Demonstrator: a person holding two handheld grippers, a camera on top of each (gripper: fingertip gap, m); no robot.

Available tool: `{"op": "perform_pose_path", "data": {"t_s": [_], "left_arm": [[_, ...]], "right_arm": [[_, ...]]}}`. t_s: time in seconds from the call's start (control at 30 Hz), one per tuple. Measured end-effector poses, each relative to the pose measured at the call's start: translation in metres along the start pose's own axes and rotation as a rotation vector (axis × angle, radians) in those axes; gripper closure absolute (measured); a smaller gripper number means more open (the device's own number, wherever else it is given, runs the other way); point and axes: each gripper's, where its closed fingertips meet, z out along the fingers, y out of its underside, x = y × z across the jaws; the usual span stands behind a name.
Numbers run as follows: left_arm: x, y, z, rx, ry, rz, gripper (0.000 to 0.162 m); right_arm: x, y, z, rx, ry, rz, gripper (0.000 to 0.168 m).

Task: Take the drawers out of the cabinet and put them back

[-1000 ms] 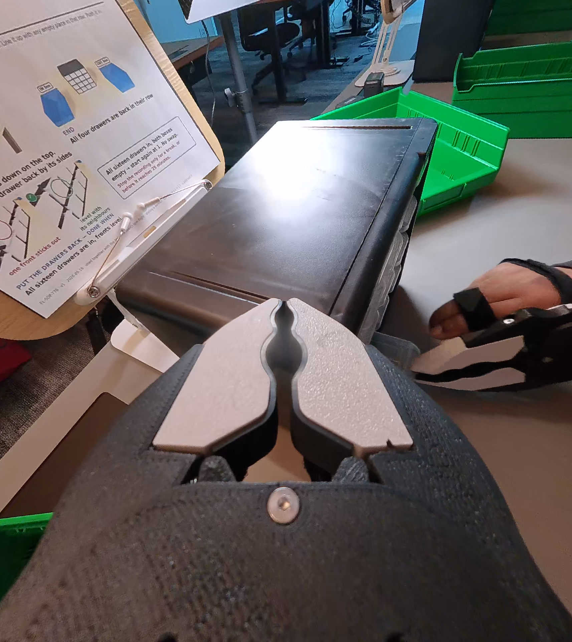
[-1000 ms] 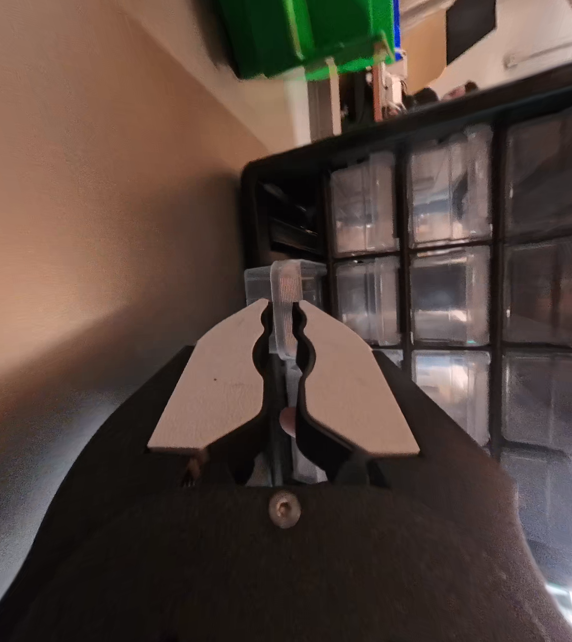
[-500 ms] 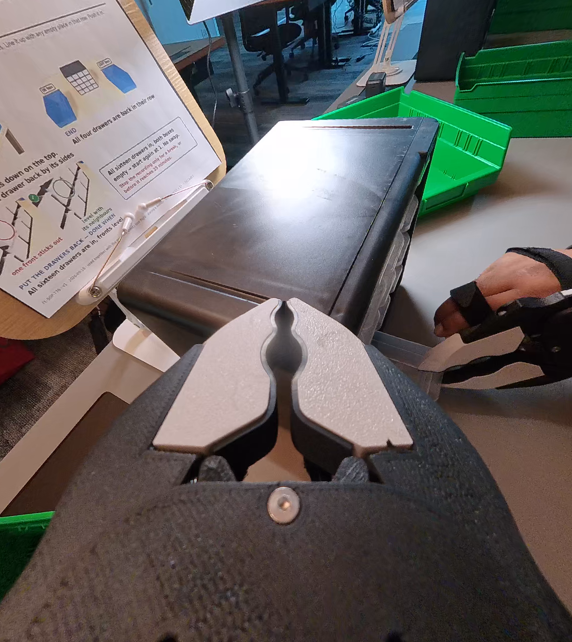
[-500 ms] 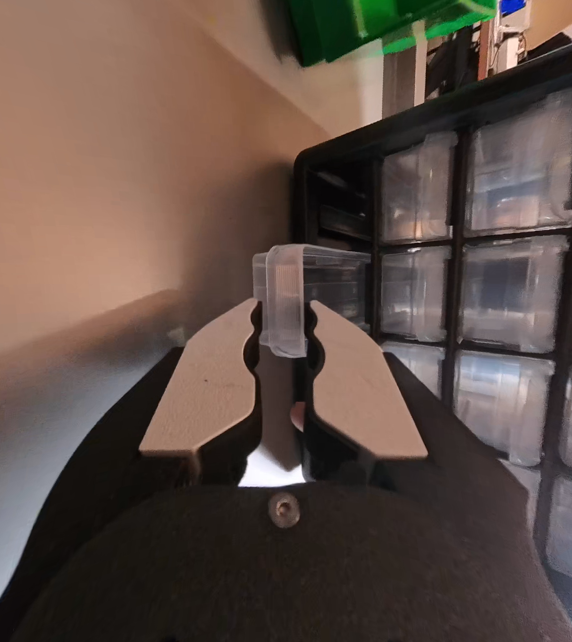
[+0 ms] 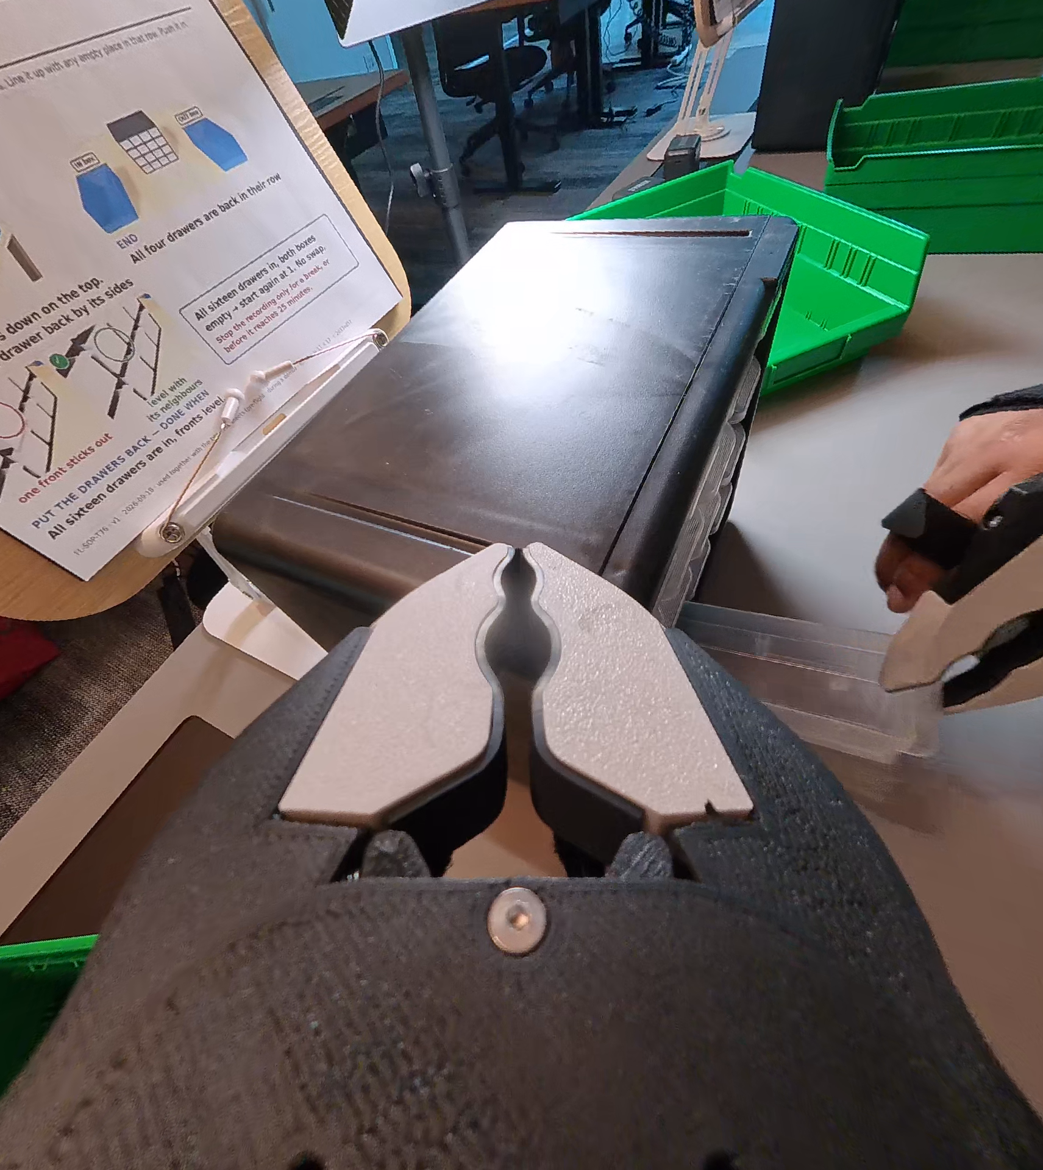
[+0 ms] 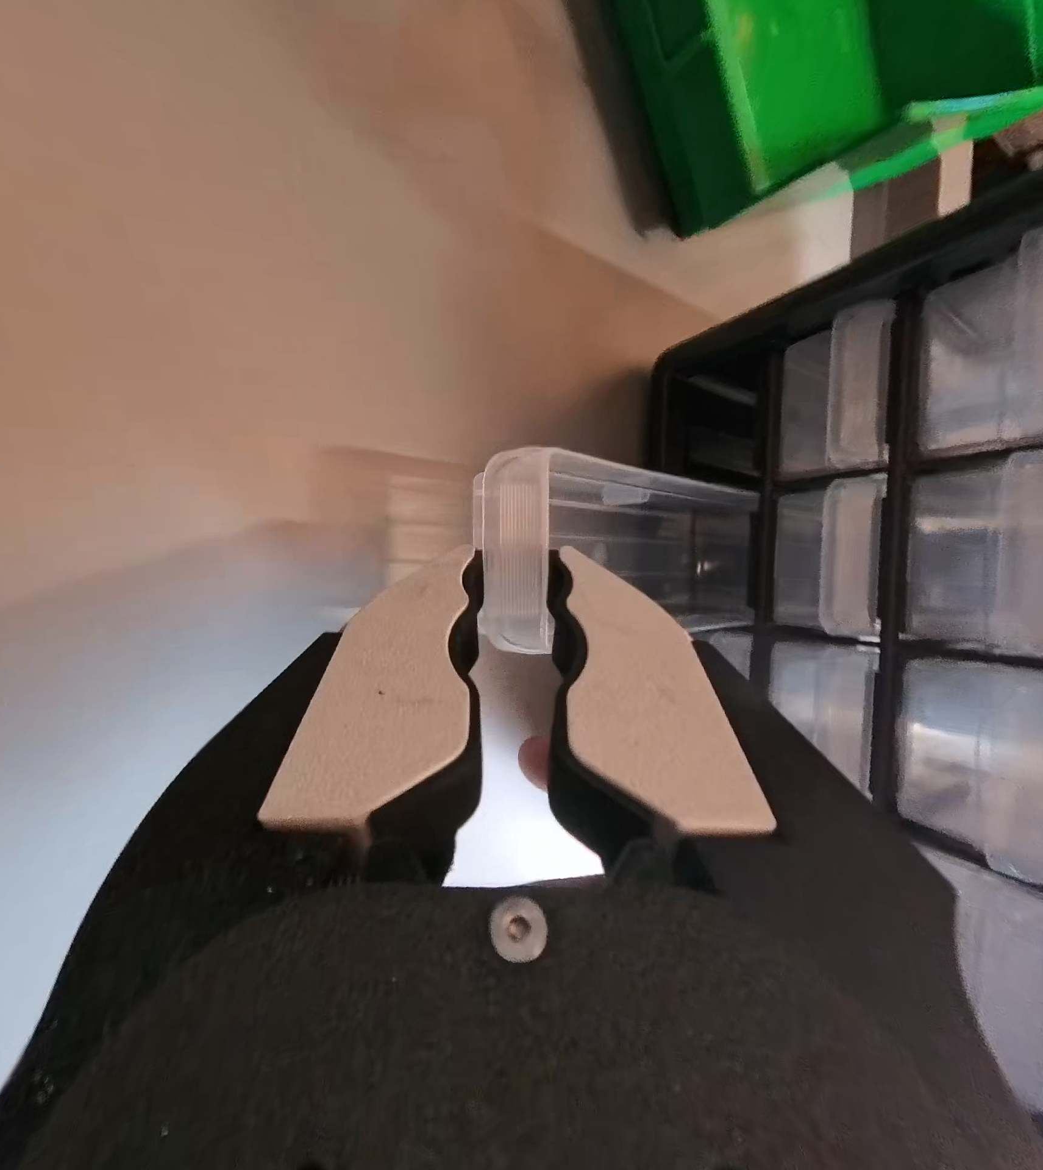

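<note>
The clear drawer (image 6: pixel 575 532) sticks far out of the black cabinet (image 5: pixel 506 405) on the desk (image 5: pixel 949 886), right hand-held gripper (image 6: pixel 513 557) clamped on its front handle, left hand-held gripper (image 5: pixel 517 557) closed w/ nothing, above cabinet's near end.

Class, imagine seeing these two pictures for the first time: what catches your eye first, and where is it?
The clear drawer, pinched by its front tab in the right hand-held gripper, juts far out of the black cabinet. The shut left hand-held gripper is over the cabinet's top, and a bright green bin lies beyond.
</note>
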Motion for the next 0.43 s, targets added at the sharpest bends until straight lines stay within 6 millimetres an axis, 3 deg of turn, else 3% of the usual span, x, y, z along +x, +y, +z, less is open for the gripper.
{"op": "perform_pose_path", "data": {"t_s": [0.03, 0.2, 0.3, 0.43], "left_arm": [[0.0, 0.0, 0.0, 0.0, -0.001, 0.001, 0.162], [0.0, 0.0, 0.0, 0.001, 0.001, -0.001, 0.162], [0.0, 0.0, 0.0, 0.001, 0.0, 0.0, 0.162], [0.0, 0.0, 0.0, 0.0, -0.004, 0.002, 0.162]], "right_arm": [[-0.004, -0.006, -0.003, 0.023, -0.02, -0.002, 0.149], [-0.019, -0.019, -0.017, 0.035, -0.083, -0.005, 0.149], [-0.006, -0.029, -0.034, 0.087, -0.08, 0.053, 0.149], [0.003, -0.049, -0.074, 0.239, -0.194, 0.243, 0.149]]}}
